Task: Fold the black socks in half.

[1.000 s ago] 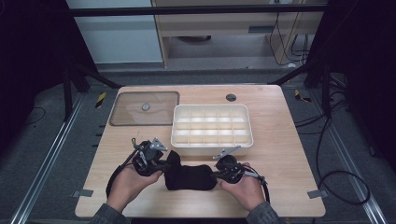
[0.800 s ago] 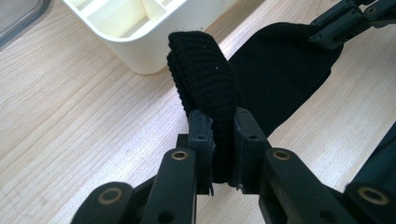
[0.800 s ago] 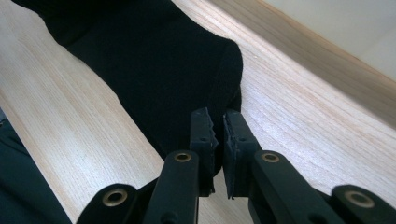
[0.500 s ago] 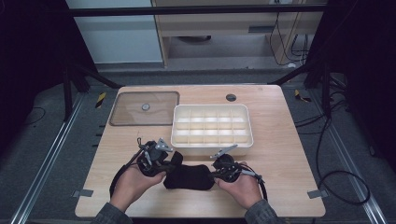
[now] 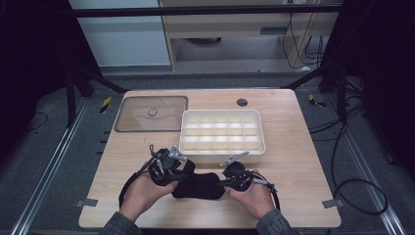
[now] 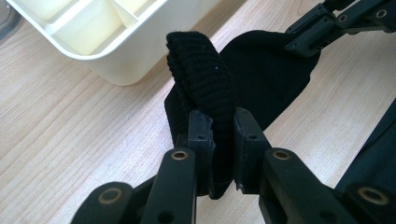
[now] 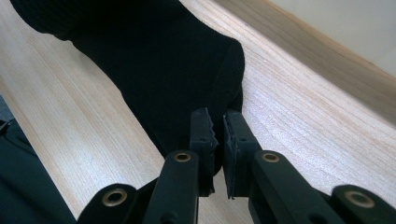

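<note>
High view has my left claw [image 5: 182, 172] and right claw [image 5: 224, 183] both clamped on the black sock [image 5: 198, 185] stretched between them, tray [image 5: 222, 155] just beyond.

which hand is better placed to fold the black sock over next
Left, probably: its hand-held gripper clamps the black knit sock at the ribbed cuff, already raised and doubled over; the right hand-held gripper pins the flat end.

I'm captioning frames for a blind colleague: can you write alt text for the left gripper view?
The left gripper is clamped on the ribbed cuff of a black sock lying on a light wooden table. The right gripper holds its far end; a cream divided tray sits beyond.
</note>
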### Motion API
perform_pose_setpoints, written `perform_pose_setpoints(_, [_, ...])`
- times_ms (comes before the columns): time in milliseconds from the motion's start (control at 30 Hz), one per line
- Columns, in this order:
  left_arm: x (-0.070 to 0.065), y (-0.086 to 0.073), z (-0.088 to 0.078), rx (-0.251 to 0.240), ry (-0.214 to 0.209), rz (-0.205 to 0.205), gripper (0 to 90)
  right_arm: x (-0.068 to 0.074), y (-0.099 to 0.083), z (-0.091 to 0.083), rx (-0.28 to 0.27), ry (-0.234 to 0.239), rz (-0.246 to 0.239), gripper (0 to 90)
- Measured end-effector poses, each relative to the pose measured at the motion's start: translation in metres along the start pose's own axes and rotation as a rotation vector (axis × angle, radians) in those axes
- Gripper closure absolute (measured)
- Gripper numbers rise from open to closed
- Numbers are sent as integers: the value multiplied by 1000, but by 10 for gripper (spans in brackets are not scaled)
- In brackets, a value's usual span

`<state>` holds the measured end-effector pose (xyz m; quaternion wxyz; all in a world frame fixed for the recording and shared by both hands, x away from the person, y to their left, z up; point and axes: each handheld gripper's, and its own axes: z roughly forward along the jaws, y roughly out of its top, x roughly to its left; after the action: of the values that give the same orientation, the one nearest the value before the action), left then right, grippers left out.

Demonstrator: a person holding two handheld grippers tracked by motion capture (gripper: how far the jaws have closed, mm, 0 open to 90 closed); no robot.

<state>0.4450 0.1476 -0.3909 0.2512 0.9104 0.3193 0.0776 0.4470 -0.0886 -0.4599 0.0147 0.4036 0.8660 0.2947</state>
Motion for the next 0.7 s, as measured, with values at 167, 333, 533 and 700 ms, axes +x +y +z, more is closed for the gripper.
perform_pose_setpoints(167, [-3,2,1,-1,-10,7,794,1,1,0,0,4,-1,840])
perform_pose_setpoints(333, [-6,3,3,-2,-12,10,794,-1,1,1,1,12,0,840])
perform_pose_setpoints(533, [-11,5,6,0,-18,24,794,1,2,0,-1,8,-9,840])
perform_pose_setpoints(700, [-12,7,9,6,-21,27,794,3,3,0,-2,9,-15,840])
